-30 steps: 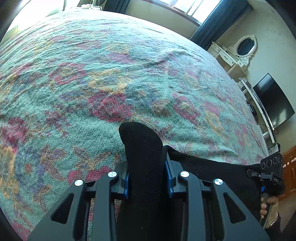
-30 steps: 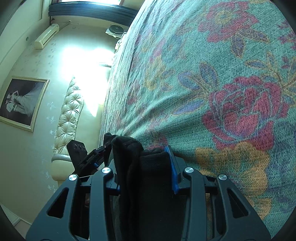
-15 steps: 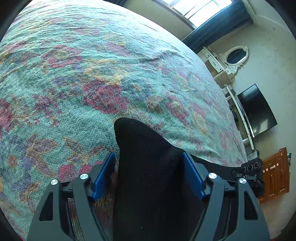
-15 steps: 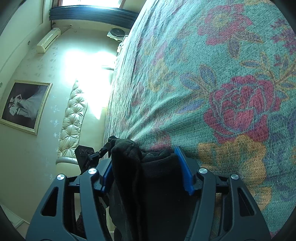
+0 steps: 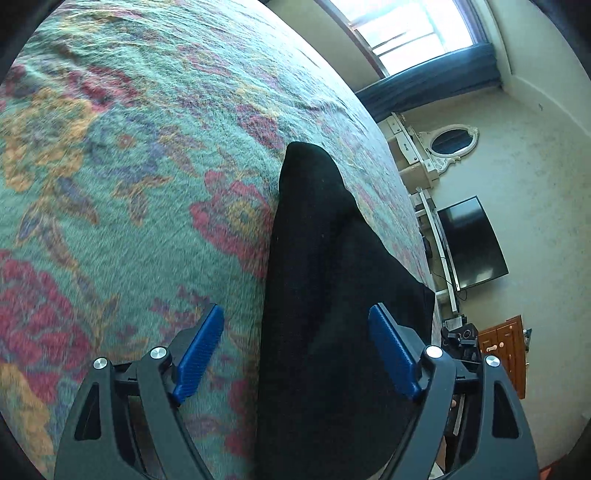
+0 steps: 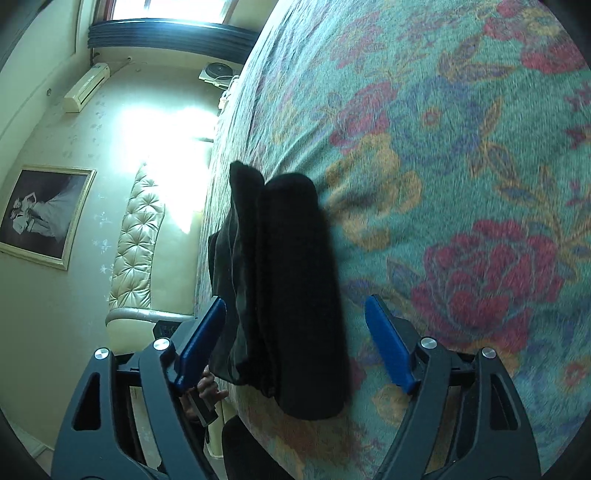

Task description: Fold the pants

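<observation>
In the left wrist view, black pants (image 5: 332, 295) are lying on a bed covered by a green floral bedspread (image 5: 129, 166). The dark cloth is running from the bottom centre of the frame up to a rounded tip just above the middle. The left gripper (image 5: 295, 347) is sitting at the bottom of the frame with its jaws spread wide. Its blue pads (image 5: 199, 347) are standing on either side of the cloth and are gripping nothing; whether the right-hand pad is brushing the fabric cannot be told. In the right part of the frame, a dark television (image 5: 469, 243) and an oval mirror (image 5: 452, 140) are showing against a pale wall, with a bright window (image 5: 413, 29) at the top.

In the right wrist view, the folded pants (image 6: 291, 288) are lying near the bed's edge, in the centre of the frame, with layered folds showing along their left side. The right gripper (image 6: 295, 339) is also spread wide at the bottom of the frame, its blue pads (image 6: 391, 343) apart from the cloth. A tufted cream headboard (image 6: 140, 236) and a framed picture (image 6: 44, 210) are showing on the left of the frame.
</observation>
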The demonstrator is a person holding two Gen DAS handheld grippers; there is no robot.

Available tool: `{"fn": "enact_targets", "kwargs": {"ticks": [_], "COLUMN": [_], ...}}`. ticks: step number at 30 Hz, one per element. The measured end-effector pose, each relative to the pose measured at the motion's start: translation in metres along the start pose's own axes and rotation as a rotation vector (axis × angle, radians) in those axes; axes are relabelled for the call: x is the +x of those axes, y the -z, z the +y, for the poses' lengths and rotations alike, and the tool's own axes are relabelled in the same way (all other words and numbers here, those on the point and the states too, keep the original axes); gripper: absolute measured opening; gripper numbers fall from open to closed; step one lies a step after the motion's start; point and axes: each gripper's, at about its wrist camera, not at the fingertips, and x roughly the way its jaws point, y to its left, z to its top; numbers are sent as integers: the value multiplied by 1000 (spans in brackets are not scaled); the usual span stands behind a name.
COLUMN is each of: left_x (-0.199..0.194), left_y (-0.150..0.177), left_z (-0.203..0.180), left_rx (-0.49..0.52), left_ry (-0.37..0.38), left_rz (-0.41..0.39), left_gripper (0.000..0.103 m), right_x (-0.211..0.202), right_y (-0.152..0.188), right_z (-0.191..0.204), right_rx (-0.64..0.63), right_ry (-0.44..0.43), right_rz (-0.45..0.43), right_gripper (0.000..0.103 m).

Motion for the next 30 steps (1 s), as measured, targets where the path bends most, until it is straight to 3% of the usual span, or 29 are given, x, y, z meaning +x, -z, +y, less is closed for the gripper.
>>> {"fn": "enact_targets", "kwargs": {"ticks": [4, 12, 20, 22, 24, 30], "left_x": [-15, -12, -2, 0, 3, 2], "left_y": [31, 62, 73, 75, 77, 77], "left_z": [-2, -14, -28, -31, -34, -26], "left_rx": [-8, -21, 24, 53, 81, 64], "left_ry": [19, 68, -1, -25, -44, -24], "left_rz": [11, 17, -49, -53, -63, -98], "left_gripper": [80, 84, 87, 87, 87, 83], "right_x": [11, 24, 36, 39, 40, 38], "right_y": [28, 46, 54, 56, 57, 58], "right_z": [11, 24, 38, 41, 41, 32], "right_rx": [-50, -76, -124, -130, -135, -112], "right_ry": [3, 45, 82, 107, 141, 129], "right_rz": [41, 10, 20, 18, 17, 17], "right_gripper": [83, 90, 89, 83, 69, 51]}}
